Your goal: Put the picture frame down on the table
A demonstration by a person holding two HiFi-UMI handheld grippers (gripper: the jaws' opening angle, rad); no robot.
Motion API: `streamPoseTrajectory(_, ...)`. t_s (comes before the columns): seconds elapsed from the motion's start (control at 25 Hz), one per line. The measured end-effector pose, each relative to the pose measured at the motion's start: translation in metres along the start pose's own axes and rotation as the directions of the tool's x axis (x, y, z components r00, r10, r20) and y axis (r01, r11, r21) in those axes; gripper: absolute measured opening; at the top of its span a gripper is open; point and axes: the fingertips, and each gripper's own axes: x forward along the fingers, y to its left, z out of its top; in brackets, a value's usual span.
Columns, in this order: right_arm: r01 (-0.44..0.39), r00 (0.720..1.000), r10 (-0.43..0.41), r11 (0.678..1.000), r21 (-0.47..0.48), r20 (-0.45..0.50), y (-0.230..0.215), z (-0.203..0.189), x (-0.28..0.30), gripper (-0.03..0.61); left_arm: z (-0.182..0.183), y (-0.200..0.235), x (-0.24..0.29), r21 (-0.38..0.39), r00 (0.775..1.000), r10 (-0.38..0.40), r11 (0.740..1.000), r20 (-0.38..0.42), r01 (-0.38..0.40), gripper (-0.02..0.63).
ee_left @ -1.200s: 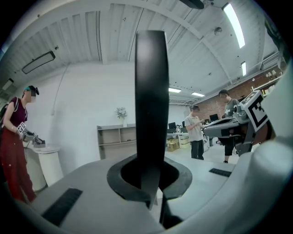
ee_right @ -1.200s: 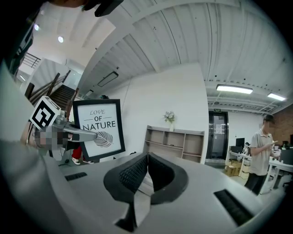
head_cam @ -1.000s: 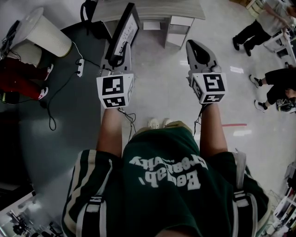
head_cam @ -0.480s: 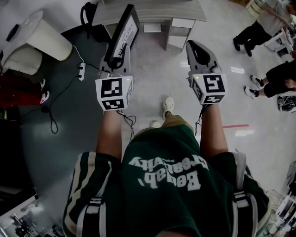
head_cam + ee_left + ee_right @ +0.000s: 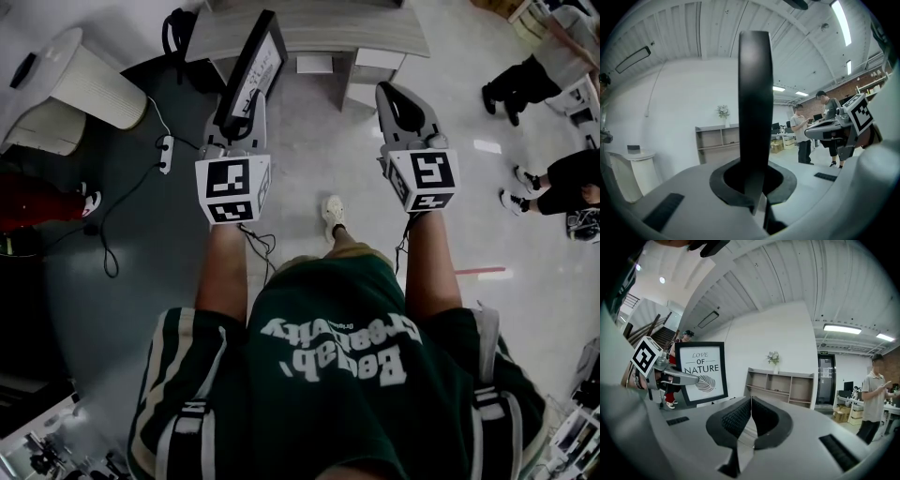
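Where legible, frame [image 5: 701,372]: "LOVE OF NATURE"

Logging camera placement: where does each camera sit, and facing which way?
Head view: on the head, facing steeply down; shows arms, left tool gripping the picture frame, right tool.
Left gripper view: on left tool, along jaws shut on the frame's edge.
Right gripper view: on right tool, along closed empty jaws.
Shared: all three show the picture frame.
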Motion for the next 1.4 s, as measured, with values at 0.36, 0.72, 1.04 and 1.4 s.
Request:
streamPoseTrajectory(0.36, -0.054, 0.999, 0.054, 0.999, 0.002, 0.010, -0.073, -0.003, 0.106, 0.034, 0.012, 0.013, 0.113, 0.012, 1.000, -0.017, 1.000, 0.006, 0.017, 0.026)
streamPoseTrajectory(0.72, -0.098, 0.995, 0.098, 0.995, 0.003, 0.023, -0.141, -0.016, 0.183, 0.035, 0.012, 0.016, 0.210, 0.003, 1.000, 0.014, 1.000, -0.011, -0.014, 0.026)
streamPoseTrajectory(1.04, -0.104, 0.994, 0.104, 0.994, 0.028, 0.020, -0.167, -0.034, 0.224, 0.035, -0.002, 0.031, 0.254, 0.000, 0.999, 0.022, 1.000, -0.041, -0.022, 0.026)
streamPoseTrajectory(1.4, -0.139, 0.990, 0.139, 0.990, 0.033, 0.010, -0.158, -0.034, 0.271, 0.035, -0.011, 0.070, 0.281, -0.010, 0.997, 0.038, 0.999, -0.061, -0.039, 0.026)
